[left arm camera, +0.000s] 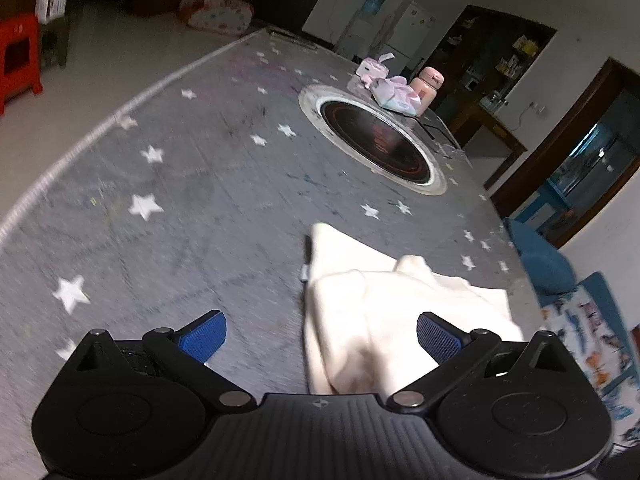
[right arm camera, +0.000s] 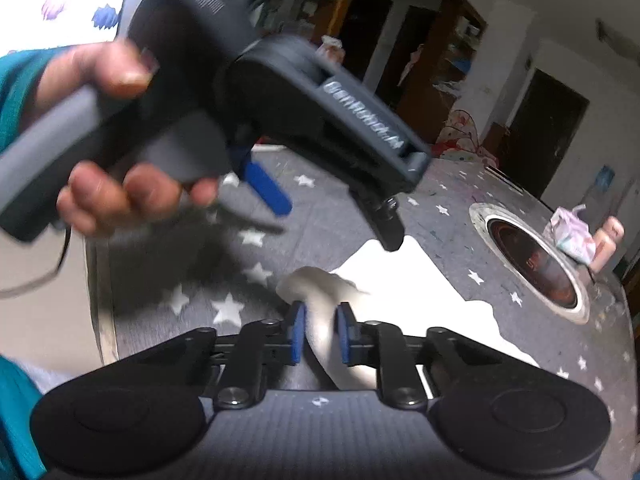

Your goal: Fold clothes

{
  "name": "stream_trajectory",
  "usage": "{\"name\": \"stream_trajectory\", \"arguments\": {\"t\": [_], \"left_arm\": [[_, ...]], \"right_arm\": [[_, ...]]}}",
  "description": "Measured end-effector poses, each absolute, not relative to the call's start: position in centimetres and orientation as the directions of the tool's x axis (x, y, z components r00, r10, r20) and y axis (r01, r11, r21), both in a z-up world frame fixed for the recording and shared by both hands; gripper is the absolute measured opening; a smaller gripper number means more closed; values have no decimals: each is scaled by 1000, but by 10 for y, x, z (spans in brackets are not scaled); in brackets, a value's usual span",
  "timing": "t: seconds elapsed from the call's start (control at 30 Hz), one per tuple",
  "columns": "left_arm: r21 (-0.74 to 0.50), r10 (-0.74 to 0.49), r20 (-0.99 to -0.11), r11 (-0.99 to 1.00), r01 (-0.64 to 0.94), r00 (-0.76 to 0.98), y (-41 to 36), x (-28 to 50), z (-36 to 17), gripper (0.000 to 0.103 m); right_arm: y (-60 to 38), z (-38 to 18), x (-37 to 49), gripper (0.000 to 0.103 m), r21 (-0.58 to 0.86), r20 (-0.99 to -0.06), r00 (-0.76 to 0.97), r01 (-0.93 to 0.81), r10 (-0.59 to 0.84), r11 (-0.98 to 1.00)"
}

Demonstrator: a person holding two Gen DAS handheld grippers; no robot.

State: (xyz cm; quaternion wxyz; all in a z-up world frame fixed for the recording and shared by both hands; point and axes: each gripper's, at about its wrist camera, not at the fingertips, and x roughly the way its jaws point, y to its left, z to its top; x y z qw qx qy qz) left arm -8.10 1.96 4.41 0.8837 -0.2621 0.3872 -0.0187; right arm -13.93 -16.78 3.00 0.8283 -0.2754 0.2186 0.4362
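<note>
The white cloth [left arm camera: 400, 312] lies on the starry table [left arm camera: 180, 184]. The right tool [right arm camera: 320, 334] pinches a fold of it. The left tool [left arm camera: 320, 336] hangs spread wide above. A round burner [left arm camera: 376, 140], pink cup [left arm camera: 428, 84] and black pen [left arm camera: 307, 256] sit nearby.

left tongs [left arm camera: 320, 334] spread wide above cream garment [left arm camera: 384, 312] on starred tablecloth [left arm camera: 180, 168].

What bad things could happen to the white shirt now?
The right claw pinches only a small bunch of the white garment, so it might slip out when pulled. The left claw is open above the cloth, holding nothing, so that side could flop unevenly. A black pen lies at the garment's edge and might get folded inside or knocked away.
</note>
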Motion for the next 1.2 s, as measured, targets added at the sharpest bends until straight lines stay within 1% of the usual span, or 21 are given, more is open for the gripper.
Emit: {"name": "stream_trajectory", "arguments": {"t": [0.2, 0.27, 0.33, 0.4, 0.5, 0.53, 0.63, 0.67, 0.7, 0.73, 0.8, 0.83, 0.87, 0.9, 1.03, 1.13, 1.2], "left_arm": [[-583, -341, -656, 796, -165, 674, 20, -76, 36, 103], [-631, -382, -640, 756, -173, 667, 20, -73, 34, 103], [-677, -422, -622, 713, -182, 660, 21, -70, 31, 103], [-705, -443, -610, 683, -194, 657, 21, -66, 28, 103], [-746, -480, -585, 635, -201, 653, 19, -60, 23, 100], [-751, -484, -582, 627, -205, 653, 19, -58, 22, 98], [-747, -467, -591, 625, -227, 658, 21, -58, 20, 97], [-746, -462, -592, 623, -233, 660, 23, -59, 21, 97], [-734, -445, -602, 636, -239, 663, 25, -60, 23, 98], [-719, -426, -613, 649, -246, 665, 27, -60, 25, 99], [-694, -402, -624, 679, -239, 670, 29, -63, 30, 101], [-690, -396, -626, 683, -240, 672, 30, -64, 31, 102], [-687, -390, -627, 685, -243, 674, 32, -65, 31, 102], [-689, -392, -628, 682, -245, 673, 33, -65, 31, 102], [-699, -405, -636, 662, -269, 657, 38, -67, 23, 102], [-710, -412, -627, 651, -268, 661, 39, -68, 23, 103], [-715, -420, -623, 647, -264, 660, 40, -68, 23, 103]], "right_arm": [[-189, 50, -122, 11, -113, -569, 503, -831, 651, 544], [-194, 54, -118, 11, -90, -557, 508, -824, 658, 560], [-200, 59, -117, 10, -77, -544, 513, -818, 664, 570], [-201, 59, -115, 7, -74, -544, 511, -819, 666, 568], [-202, 60, -114, 5, -71, -543, 507, -822, 669, 566], [-202, 60, -113, 5, -70, -543, 506, -822, 670, 565], [-203, 59, -111, 5, -69, -553, 495, -829, 670, 556], [-203, 58, -112, 8, -77, -560, 491, -833, 667, 548], [-202, 56, -114, 14, -85, -566, 487, -837, 665, 540], [-200, 54, -118, 17, -102, -571, 484, -843, 663, 527], [-196, 49, -126, 30, -136, -581, 477, -855, 659, 500], [-194, 46, -130, 32, -151, -587, 474, -861, 657, 486], [-190, 44, -133, 38, -159, -595, 462, -870, 658, 467], [-185, 42, -136, 40, -176, -598, 457, -876, 659, 448], [-166, 29, -144, 40, -272, -615, 470, -880, 633, 389], [-157, 20, -147, 37, -340, -618, 504, -863, 603, 373], [-157, 21, -146, 20, -331, -618, 504, -863, 603, 382]]}}
